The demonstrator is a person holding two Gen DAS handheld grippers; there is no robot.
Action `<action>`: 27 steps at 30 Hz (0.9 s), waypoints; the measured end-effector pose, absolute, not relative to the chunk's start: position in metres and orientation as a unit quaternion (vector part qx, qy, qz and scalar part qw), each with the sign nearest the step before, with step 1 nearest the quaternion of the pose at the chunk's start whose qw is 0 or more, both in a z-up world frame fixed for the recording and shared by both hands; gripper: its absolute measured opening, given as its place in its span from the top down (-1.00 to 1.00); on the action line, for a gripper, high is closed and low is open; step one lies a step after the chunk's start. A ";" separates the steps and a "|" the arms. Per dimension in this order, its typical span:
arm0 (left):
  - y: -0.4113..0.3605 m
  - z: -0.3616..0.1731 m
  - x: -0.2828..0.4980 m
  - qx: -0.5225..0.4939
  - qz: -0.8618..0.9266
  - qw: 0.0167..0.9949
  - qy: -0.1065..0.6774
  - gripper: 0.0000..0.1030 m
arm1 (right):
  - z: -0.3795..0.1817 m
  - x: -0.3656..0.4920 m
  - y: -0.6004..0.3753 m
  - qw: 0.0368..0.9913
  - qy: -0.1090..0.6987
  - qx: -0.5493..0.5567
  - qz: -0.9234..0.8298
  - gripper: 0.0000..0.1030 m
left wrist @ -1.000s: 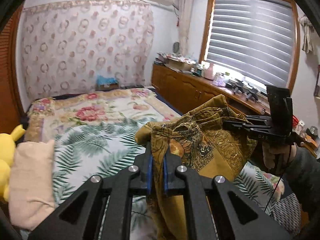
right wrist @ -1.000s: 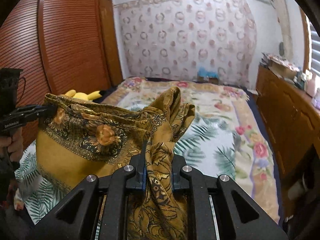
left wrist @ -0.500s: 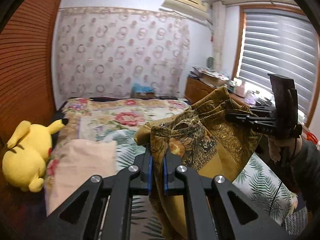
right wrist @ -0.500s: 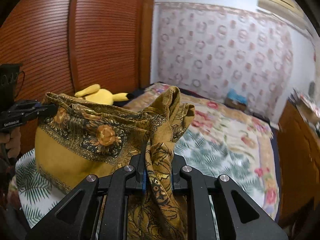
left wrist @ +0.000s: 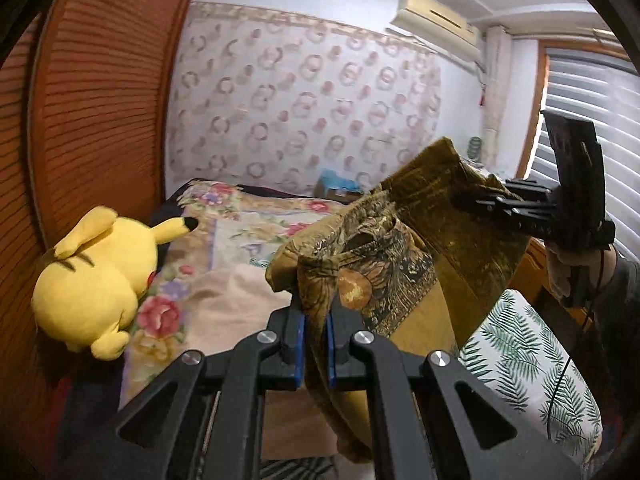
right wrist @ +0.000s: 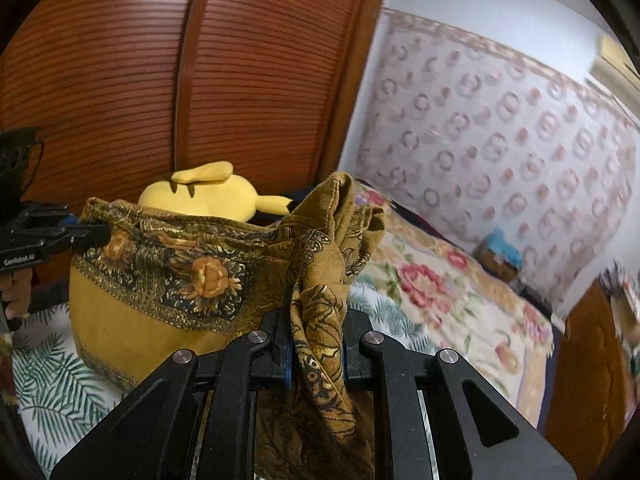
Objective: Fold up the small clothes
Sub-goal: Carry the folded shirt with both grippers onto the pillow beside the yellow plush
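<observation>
Both grippers clamped on the mustard patterned cloth (left wrist: 408,276): left gripper (left wrist: 314,334) on one bunched corner, right gripper (right wrist: 314,344) on another. Cloth hangs between them above the bed (left wrist: 532,356), plush toy (left wrist: 96,280) nearby.

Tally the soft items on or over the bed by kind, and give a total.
Patterned mustard garments, held up between the left tool and the right tool: 1
Yellow plush toys: 1
Beige folded cloths on the bed: 1
Total: 3
</observation>
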State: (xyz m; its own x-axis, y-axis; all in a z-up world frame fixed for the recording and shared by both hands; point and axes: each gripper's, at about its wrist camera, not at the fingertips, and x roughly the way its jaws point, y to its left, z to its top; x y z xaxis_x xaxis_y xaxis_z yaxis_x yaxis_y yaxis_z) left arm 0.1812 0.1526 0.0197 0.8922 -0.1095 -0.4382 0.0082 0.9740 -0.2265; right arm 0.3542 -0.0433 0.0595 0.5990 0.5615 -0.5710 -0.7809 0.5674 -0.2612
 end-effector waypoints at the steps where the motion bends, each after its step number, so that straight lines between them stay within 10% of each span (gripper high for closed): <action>1: 0.160 0.014 0.178 -0.116 -0.025 0.966 0.231 0.92 | 0.058 0.356 -0.035 0.854 0.216 -0.260 0.396 0.76; 20: 0.214 -0.067 0.157 -0.167 0.079 0.940 0.289 0.89 | -0.006 0.408 0.140 0.785 0.225 -0.337 0.469 0.74; 27: 0.217 -0.076 0.158 -0.167 0.090 0.934 0.302 0.87 | -0.002 0.429 0.138 0.832 0.222 -0.279 0.426 0.07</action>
State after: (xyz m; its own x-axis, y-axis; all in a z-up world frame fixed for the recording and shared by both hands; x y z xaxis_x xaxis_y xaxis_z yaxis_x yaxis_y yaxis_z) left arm 0.1584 0.2167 -0.0765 0.8017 0.0663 -0.5940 -0.2685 0.9279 -0.2588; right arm 0.4293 0.1379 -0.0017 0.5391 0.5837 -0.6072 -0.8318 0.4820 -0.2752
